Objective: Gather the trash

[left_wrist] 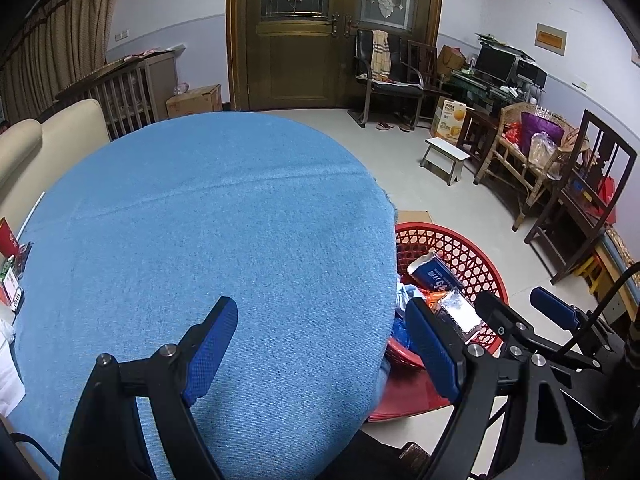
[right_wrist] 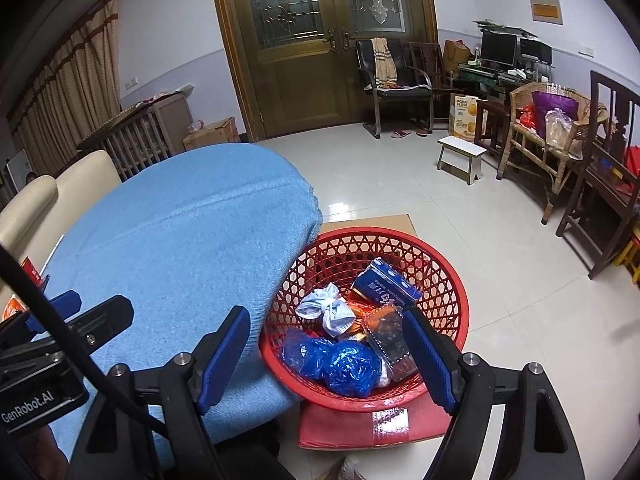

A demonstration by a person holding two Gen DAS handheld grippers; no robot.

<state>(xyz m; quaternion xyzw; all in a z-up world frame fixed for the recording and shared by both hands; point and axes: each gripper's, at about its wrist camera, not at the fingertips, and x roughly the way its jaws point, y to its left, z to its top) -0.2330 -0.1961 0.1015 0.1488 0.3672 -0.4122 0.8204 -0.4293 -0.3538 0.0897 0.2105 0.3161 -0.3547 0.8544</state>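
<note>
Left gripper (left_wrist: 324,344): jaws spread wide, nothing between them. It hangs over the near right part of the desk (left_wrist: 208,208), which is covered in blue cloth; one finger sits over the cloth, the other past the desk's right edge, above the basket.

Right gripper (right_wrist: 332,356): jaws also spread, nothing pinched. One finger is over the desk's right edge, the other over the near right rim of the red basket (right_wrist: 448,280). The basket's contents lie directly between and just beyond the fingers, lower down, not touched.

The red basket, lattice-walled, stands just off the desk's right edge on a flat cardboard box (right_wrist: 352,428) on the floor. The box has a red face and a strip of tape at its near side.

Trash inside the basket:
- blue crumpled plastic (right_wrist: 340,364), near side, closest to the right gripper
- white face mask (right_wrist: 328,312), bunched, toward the desk side
- blue carton (right_wrist: 386,286), tilted, at the far side
- clear plastic tray (right_wrist: 390,340), beside the right-hand finger
- orange wrapper (right_wrist: 380,314), mostly buried between tray and carton

The desk top before both grippers is bare cloth. At its far left edge, in the left wrist view, a red package (left_wrist: 10,240) and some small items, too cropped to tell apart.
</note>
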